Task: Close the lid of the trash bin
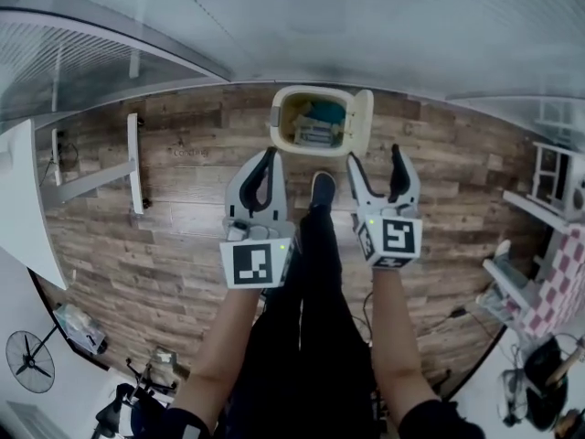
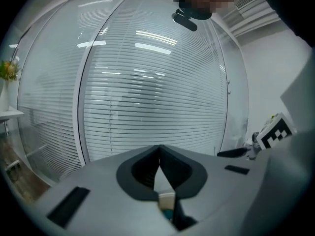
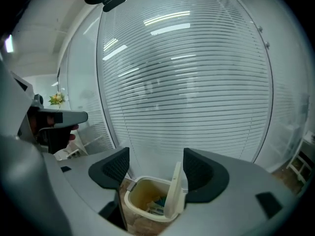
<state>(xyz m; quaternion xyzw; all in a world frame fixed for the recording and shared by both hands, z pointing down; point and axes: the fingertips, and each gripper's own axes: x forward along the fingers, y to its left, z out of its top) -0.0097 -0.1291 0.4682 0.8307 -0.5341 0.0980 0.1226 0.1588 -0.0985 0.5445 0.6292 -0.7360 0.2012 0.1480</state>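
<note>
The cream trash bin [image 1: 309, 91] stands on the wood floor by the glass wall, with rubbish inside. Its lid [image 1: 362, 120] is up, hinged at the bin's right side. My left gripper [image 1: 268, 158] hangs shut and empty just short of the bin's front left. To the lid's near side, my right gripper [image 1: 375, 158] is open and holds nothing. In the right gripper view the bin [image 3: 140, 193] and its upright lid [image 3: 173, 191] show between the open right gripper [image 3: 156, 168], below and beyond it. The left gripper [image 2: 159, 149] has its jaws pressed together in its own view.
A glass wall with white blinds [image 1: 366, 26] runs behind the bin. The person's shoe [image 1: 322, 190] is just in front of it. A white stand [image 1: 135, 163] lies on the floor at left, a white table edge [image 1: 23, 208] further left, and white shelving [image 1: 553, 176] at right.
</note>
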